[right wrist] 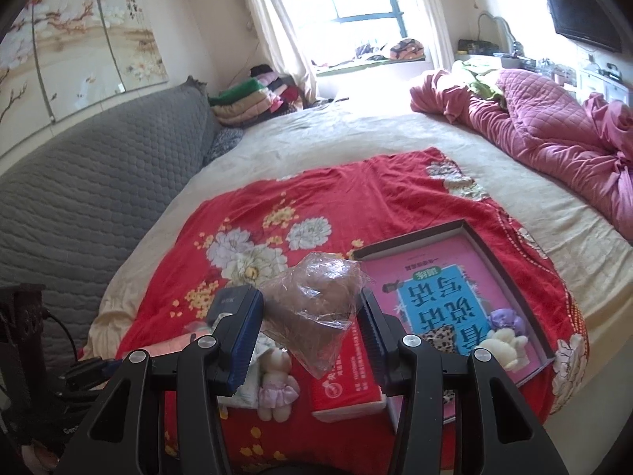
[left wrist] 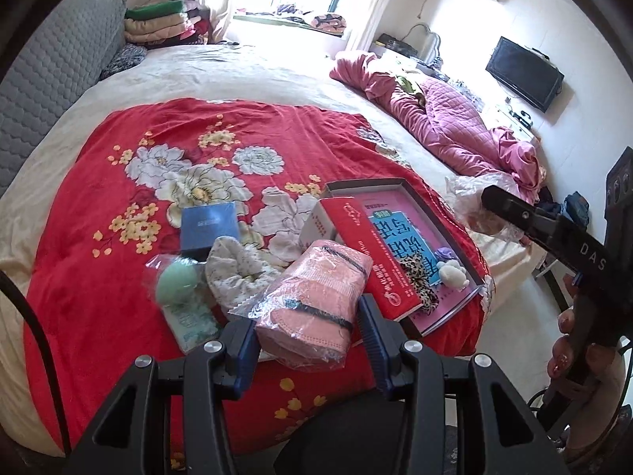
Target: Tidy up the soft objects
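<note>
We start from the bed (right wrist: 356,134), whose pale sheet carries the red floral blanket (left wrist: 166,126) that serves as our sorting ground. Taking the shallow box (right wrist: 480,245) as landmark: it lies on the blanket's right part, close to the bed's edge, with a purple soft toy (right wrist: 504,320) and a white plush (right wrist: 504,346) already gathered in its near corner, likely the collecting place. The box's far half shows bare pink lining, so there is room to set things down. A red book (left wrist: 379,257) leans over the box's left rim. Left of the box, our left gripper (left wrist: 306,334) is clamped on a bagged pink mask pack (left wrist: 316,301), held clear above the blanket. Just left of the box again, our right gripper (right wrist: 310,316) pinches a brown soft object in clear wrap (right wrist: 312,301). A small bear doll (right wrist: 275,380) waits on the blanket beneath it, left of the book.
</note>
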Demonstrator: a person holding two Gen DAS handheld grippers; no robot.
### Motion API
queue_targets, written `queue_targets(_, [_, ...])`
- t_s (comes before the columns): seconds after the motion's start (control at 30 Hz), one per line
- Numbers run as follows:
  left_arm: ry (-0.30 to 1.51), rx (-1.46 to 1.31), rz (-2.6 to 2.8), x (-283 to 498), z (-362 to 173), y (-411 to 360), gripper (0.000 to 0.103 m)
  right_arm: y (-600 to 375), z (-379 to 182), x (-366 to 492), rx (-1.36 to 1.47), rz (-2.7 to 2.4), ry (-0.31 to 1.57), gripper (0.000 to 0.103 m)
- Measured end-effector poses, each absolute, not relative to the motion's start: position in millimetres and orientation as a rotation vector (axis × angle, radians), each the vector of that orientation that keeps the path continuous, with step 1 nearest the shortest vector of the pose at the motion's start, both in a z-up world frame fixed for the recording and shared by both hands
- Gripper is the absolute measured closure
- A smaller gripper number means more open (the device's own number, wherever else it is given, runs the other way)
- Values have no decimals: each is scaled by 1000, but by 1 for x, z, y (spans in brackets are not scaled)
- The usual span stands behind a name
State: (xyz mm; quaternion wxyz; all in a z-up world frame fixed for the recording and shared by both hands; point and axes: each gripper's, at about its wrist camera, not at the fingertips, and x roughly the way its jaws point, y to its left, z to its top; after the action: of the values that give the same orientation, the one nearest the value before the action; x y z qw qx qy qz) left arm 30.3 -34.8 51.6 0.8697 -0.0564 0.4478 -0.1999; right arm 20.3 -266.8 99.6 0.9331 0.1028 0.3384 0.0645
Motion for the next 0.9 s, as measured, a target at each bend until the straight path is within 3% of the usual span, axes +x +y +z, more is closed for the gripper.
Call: queue_targets(0.9, [917,32,-545,46,69,-158,56,-378,99,-14,318,-71,622,53])
